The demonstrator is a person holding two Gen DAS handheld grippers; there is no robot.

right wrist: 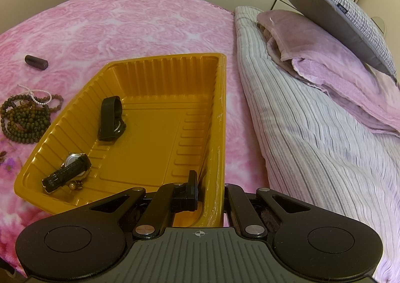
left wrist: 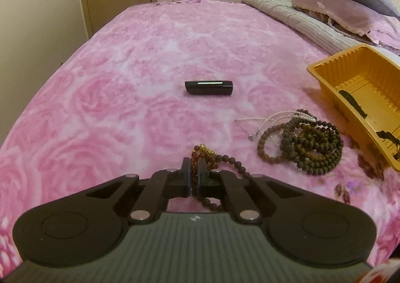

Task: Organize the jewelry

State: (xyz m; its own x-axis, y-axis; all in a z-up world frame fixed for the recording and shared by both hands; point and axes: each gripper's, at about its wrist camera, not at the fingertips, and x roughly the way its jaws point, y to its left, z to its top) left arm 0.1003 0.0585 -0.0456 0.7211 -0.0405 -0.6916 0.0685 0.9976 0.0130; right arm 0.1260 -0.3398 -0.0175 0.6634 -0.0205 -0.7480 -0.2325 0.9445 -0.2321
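A bed covered by a pink rose-patterned blanket (left wrist: 125, 63) is shown, with a striped quilt (right wrist: 312, 133) and pillows (right wrist: 345, 8) stacked along its right side. A yellow ribbed tray (right wrist: 160, 68) is set on the blanket near the quilt. The tray's near right wall is pinched between the narrowed fingers of the right gripper (right wrist: 207, 190), so the tray is judged to be steadied or about to be shifted.

Inside the tray two watches are seen: a black-strapped one (right wrist: 111, 118) towards the middle and a silver-faced one (right wrist: 72, 170) in the near left corner (a small bead or earring seems to lie beside it, too small to be sure). These count as already sorted.

Left of the tray, well apart from it, a pile of brown bead bracelets (left wrist: 307, 145) with a white bead strand (left wrist: 265, 120) is left on the blanket. An amber bead bracelet (left wrist: 202, 155) is clamped between the closed fingers of the left gripper (left wrist: 193, 165), close to the blanket. A small dark tube (left wrist: 208, 87) lies alone further off. Most of the sorting is judged still to be done.
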